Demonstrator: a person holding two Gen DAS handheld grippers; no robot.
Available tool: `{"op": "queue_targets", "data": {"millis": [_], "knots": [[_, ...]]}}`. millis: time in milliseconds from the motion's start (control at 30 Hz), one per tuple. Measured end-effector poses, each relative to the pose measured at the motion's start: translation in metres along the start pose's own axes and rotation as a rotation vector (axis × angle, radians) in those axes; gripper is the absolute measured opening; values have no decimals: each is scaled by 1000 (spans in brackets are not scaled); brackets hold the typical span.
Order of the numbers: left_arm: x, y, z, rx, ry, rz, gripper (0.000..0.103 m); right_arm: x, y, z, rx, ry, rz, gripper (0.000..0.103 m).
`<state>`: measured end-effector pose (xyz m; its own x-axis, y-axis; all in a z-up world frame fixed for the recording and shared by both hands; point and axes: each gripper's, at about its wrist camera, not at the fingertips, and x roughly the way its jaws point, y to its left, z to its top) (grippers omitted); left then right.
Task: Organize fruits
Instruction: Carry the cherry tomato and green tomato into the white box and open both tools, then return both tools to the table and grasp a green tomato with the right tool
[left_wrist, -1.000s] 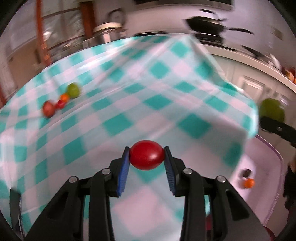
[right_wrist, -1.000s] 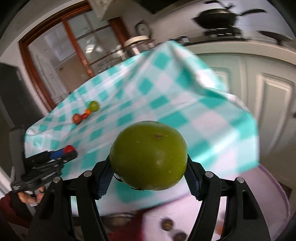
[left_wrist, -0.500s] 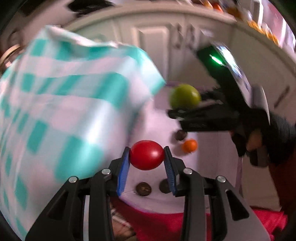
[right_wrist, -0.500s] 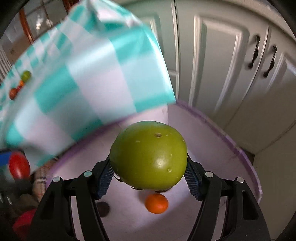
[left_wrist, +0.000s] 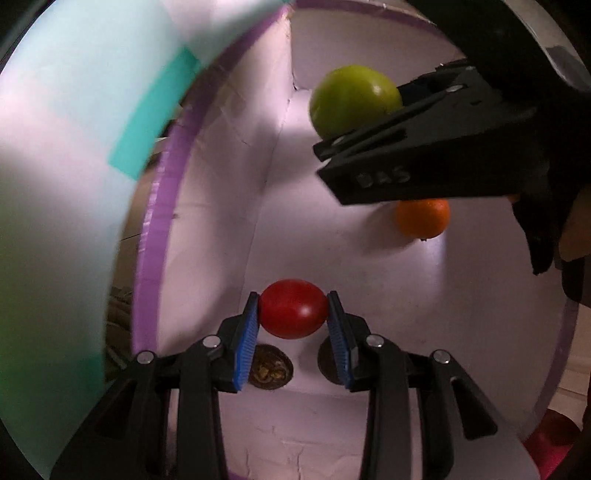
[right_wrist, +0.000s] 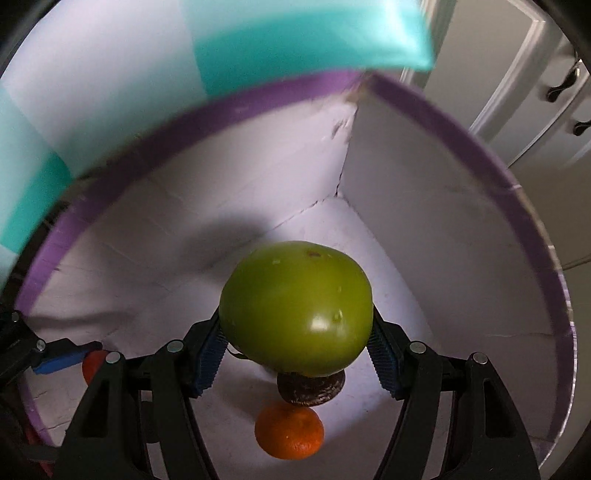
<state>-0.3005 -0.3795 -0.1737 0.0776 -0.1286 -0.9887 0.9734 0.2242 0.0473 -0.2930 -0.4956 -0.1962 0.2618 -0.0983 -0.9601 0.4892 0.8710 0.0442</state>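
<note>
While left jaws grip red tomato (left_wrist: 292, 314), right w/ green fruit (right_wrist: 295, 308); cabinet doors (right_wrist: 517, 92) right-view only.

Red tomato (left_wrist: 292, 314), purple-rimmed white box (right_wrist: 436, 122)

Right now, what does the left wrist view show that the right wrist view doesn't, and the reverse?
Only the left wrist view shows the red fruit whole, clamped in the left gripper, and a second dark round item on the box floor. Only the right wrist view shows the cabinet doors. Both show the green fruit in the right gripper, the orange fruit, the purple-rimmed box and the checked cloth.
</note>
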Motion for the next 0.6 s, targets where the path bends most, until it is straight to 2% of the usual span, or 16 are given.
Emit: {"op": "queue_targets", "data": {"millis": [200, 267, 300, 400, 500, 600], "knots": [[5, -8, -2, 36, -10, 6, 38, 10, 2, -6, 8, 18, -6, 67], [3, -6, -3, 30, -20, 8, 44, 9, 2, -7, 18, 1, -6, 67], [1, -6, -1, 28, -29, 6, 50, 5, 1, -6, 26, -21, 2, 67], [-7, -3, -1, 30, -62, -15, 58, -9, -3, -3, 64, -56, 23, 76], [-28, -7, -5, 63, -148, 7, 73, -30, -7, -8, 94, -96, 19, 77], [-68, -18, -19, 121, -291, 3, 75, -61, -15, -16, 132, -159, 16, 78]]}}
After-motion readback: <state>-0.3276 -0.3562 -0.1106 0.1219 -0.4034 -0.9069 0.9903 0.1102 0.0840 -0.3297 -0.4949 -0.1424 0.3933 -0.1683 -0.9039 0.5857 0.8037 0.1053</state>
